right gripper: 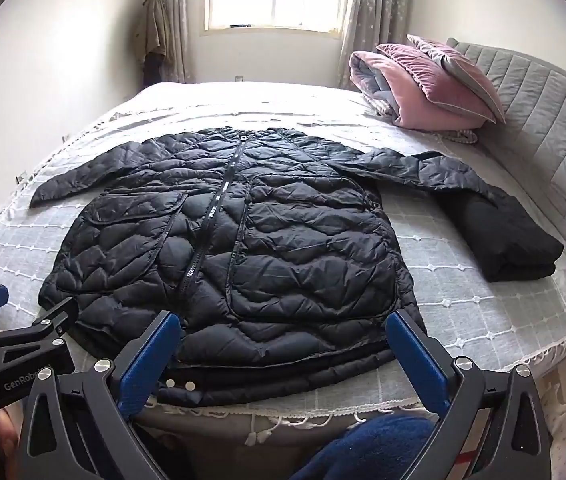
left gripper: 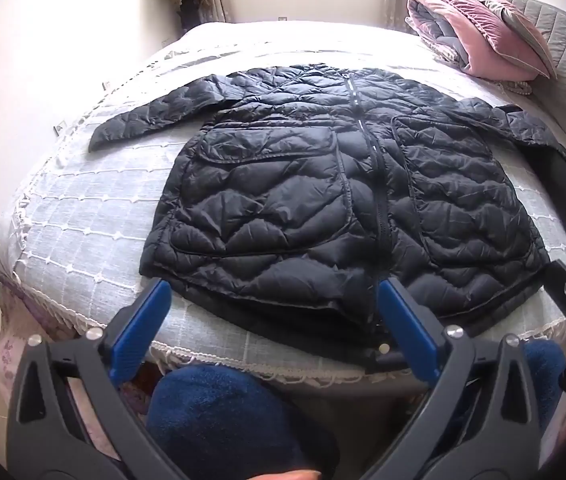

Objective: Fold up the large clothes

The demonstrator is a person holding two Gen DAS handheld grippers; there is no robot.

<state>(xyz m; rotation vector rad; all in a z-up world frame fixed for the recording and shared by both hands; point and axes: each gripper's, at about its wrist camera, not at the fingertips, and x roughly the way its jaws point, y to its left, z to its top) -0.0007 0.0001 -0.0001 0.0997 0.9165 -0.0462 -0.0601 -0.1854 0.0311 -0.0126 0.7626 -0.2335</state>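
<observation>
A black quilted puffer coat lies flat and zipped on the bed, front up, hem toward me, both sleeves spread out sideways. My left gripper hovers over the hem's left half, jaws wide apart and nothing between its blue pads. My right gripper hangs above the hem's right half, open as well and empty. In the right wrist view the left gripper's black arm shows at the left edge.
The bed has a grey checked cover with a tasselled front edge. A folded black garment lies by the coat's right sleeve. Pink and grey pillows lean at the grey headboard. A person's blue-clad legs stand against the bed's front.
</observation>
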